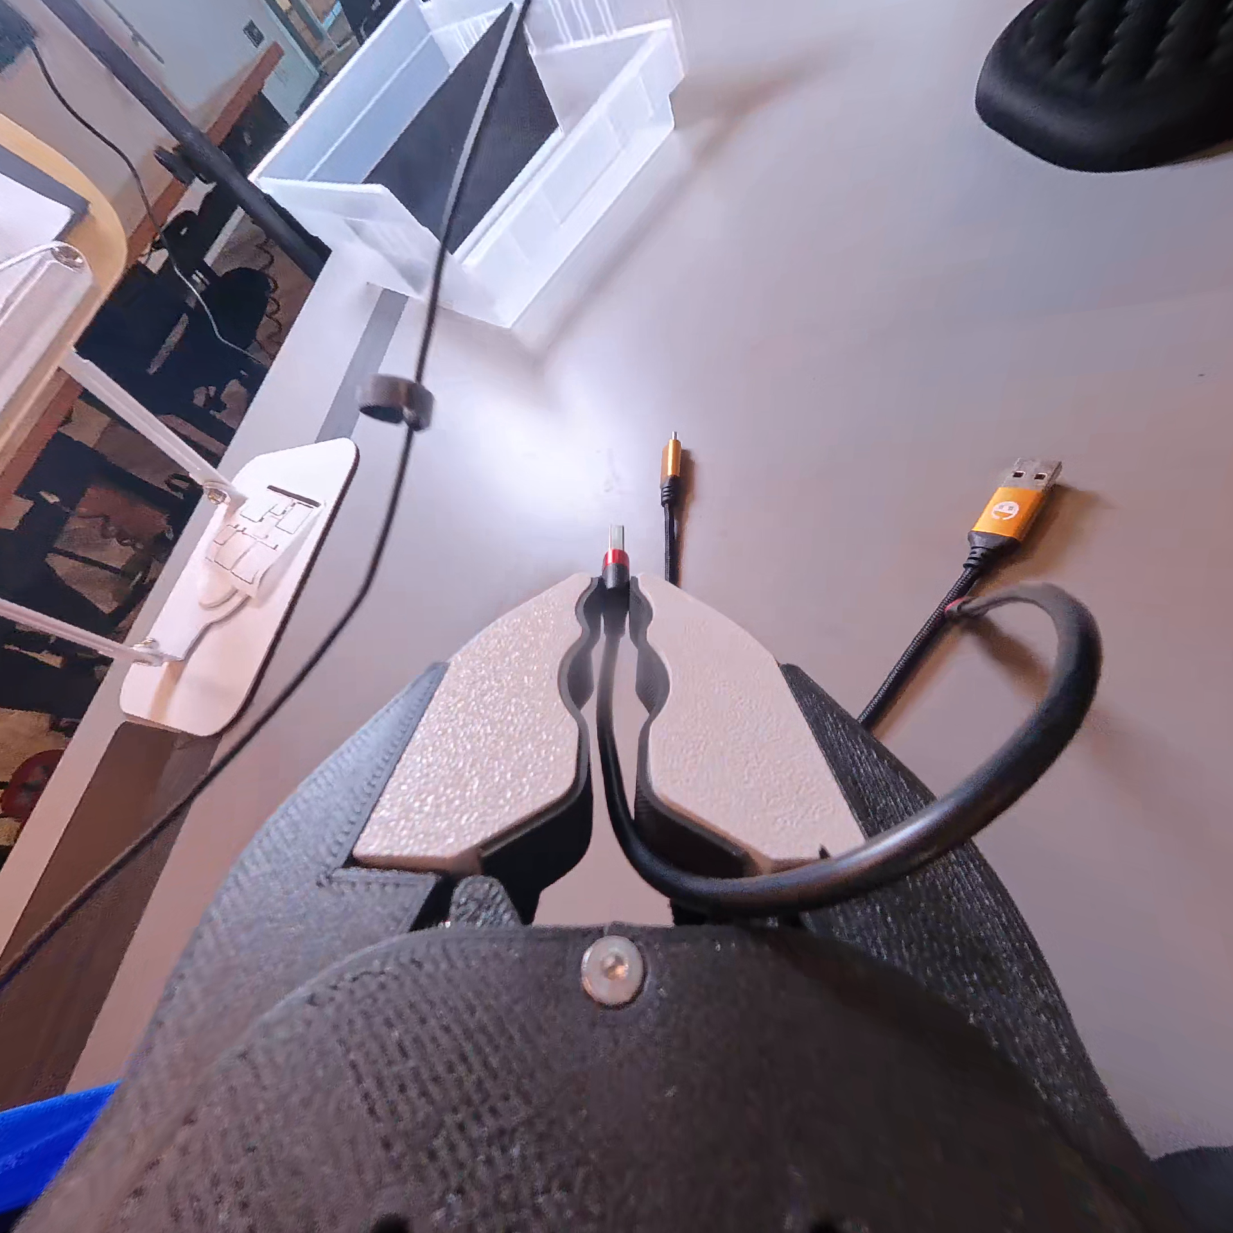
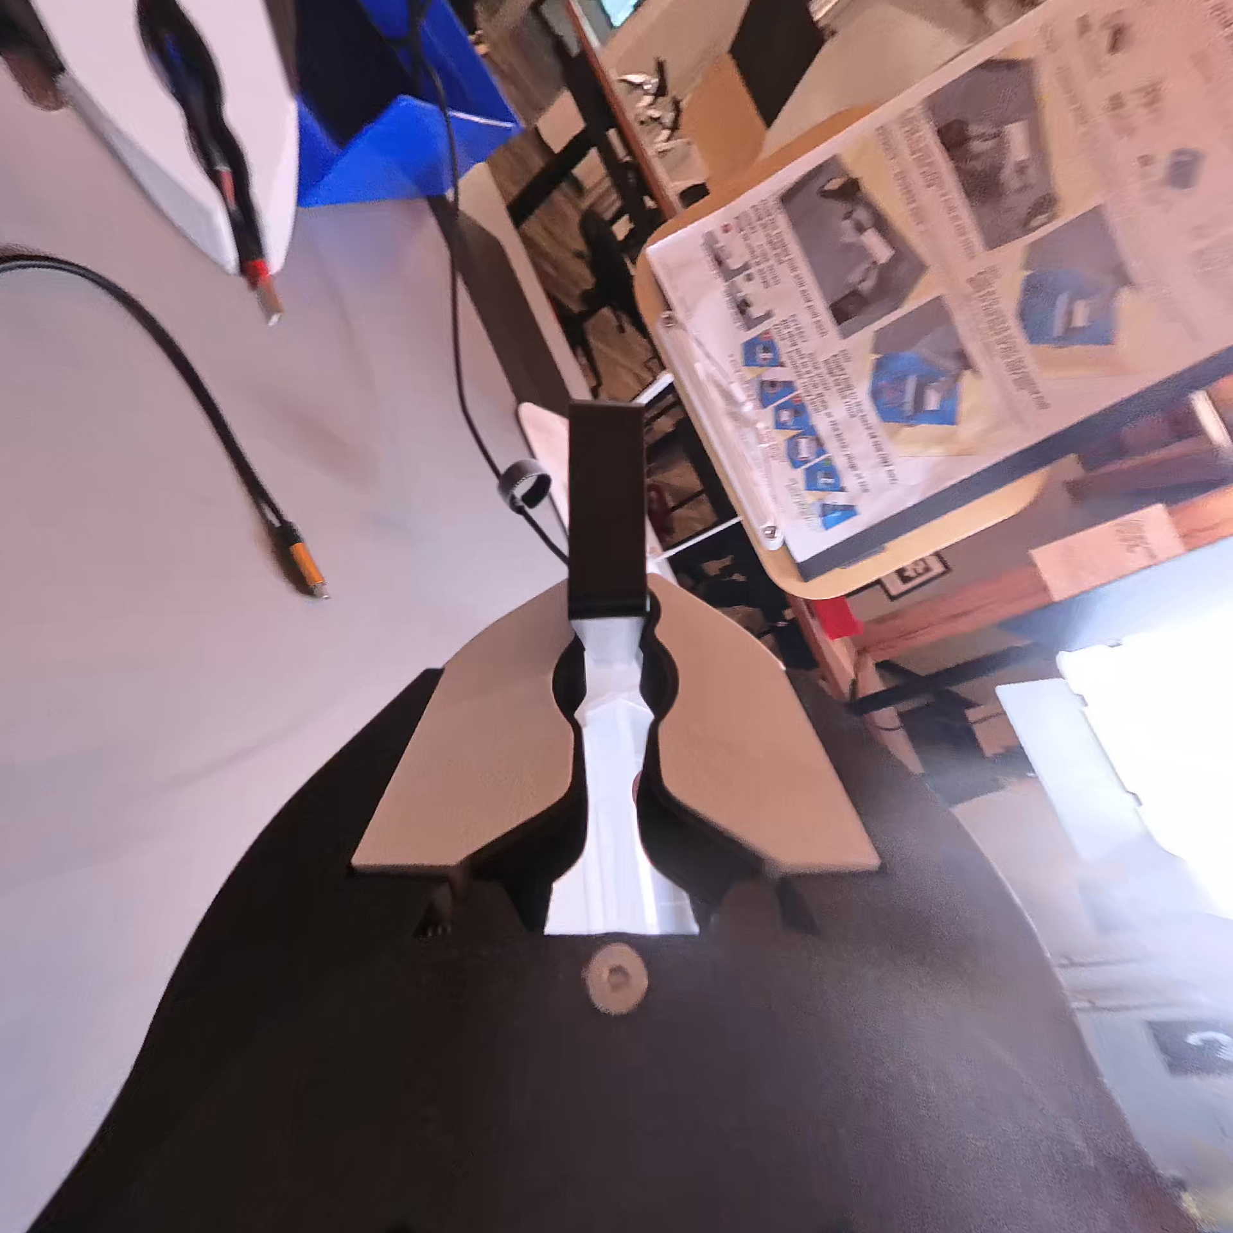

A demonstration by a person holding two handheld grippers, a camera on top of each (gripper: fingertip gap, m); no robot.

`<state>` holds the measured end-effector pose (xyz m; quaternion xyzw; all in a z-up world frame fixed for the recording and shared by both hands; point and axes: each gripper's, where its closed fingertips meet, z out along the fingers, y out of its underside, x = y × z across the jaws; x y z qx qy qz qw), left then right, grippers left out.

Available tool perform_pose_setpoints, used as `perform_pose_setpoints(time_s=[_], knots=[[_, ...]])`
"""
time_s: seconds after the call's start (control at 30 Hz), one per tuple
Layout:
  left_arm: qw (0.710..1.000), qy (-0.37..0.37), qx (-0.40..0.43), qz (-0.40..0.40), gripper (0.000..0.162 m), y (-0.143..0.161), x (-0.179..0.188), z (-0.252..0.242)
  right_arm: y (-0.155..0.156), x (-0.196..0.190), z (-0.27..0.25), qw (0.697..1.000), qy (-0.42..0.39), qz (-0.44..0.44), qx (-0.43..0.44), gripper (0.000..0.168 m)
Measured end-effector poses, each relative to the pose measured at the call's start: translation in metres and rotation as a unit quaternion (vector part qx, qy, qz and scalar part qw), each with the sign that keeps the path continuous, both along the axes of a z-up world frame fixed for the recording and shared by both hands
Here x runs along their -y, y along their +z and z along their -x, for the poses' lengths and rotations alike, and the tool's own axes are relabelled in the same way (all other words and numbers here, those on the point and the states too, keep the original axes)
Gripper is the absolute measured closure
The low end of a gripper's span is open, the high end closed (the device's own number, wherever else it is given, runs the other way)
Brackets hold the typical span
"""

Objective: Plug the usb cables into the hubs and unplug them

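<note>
My left gripper (image 1: 615, 590) is shut on a black cable, with its red-collared USB plug (image 1: 615, 557) sticking out past the fingertips above the table. An orange-sleeved braided cable lies on the table ahead, its small plug (image 1: 672, 460) close in front and its larger USB-A plug (image 1: 1014, 510) to the right. My right gripper (image 2: 610, 610) is shut on a black rectangular hub (image 2: 606, 507) that juts forward from the tips. In the right wrist view the left gripper (image 2: 200, 133) with the red plug (image 2: 263, 293) is at upper left, apart from the hub.
Clear plastic bins (image 1: 467, 167) stand at the back of the white table (image 1: 867, 333). A thin black cable with a strap ring (image 1: 393, 400) runs along the left edge by a white stand base (image 1: 247, 580). A blue bin (image 2: 400, 133) and a clipboard with a sheet (image 2: 934, 300) are beyond. My right fingertips sit around 20 centimeters from my left ones.
</note>
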<state>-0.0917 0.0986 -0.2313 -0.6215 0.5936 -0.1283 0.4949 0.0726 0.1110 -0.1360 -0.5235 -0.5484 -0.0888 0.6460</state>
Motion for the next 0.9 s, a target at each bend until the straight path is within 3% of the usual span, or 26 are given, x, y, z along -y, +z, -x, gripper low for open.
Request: perform_pose_setpoints(time_s=[0.37, 0.47, 0.6, 0.67, 0.8, 0.9], knots=[[0.997, 0.036, -0.056, 0.04, 0.154, -0.03, -0.006, 0.005, 0.048, 0.004, -0.036, 0.995, -0.035, -0.064, -0.066, 0.156], [0.995, 0.036, -0.074, 0.062, 0.141, -0.037, -0.004, -0.01, 0.06, 0.006, -0.041, 0.993, -0.035, -0.075, -0.086, 0.156], [0.99, 0.037, -0.139, -0.004, 0.119, -0.014, -0.013, -0.025, 0.08, 0.008, -0.045, 0.99, -0.041, -0.099, -0.096, 0.156], [0.988, 0.042, -0.148, -0.026, 0.119, 0.003, -0.017, -0.012, 0.093, 0.011, -0.056, 0.987, -0.054, -0.12, -0.093, 0.156], [0.974, 0.041, -0.223, -0.027, 0.119, 0.004, -0.002, 0.047, 0.123, 0.015, -0.102, 0.975, -0.112, -0.162, -0.104, 0.156], [0.958, 0.101, -0.256, -0.086, 0.13, 0.02, -0.007, 0.086, 0.135, 0.021, -0.12, 0.976, -0.103, -0.15, -0.12, 0.155]])
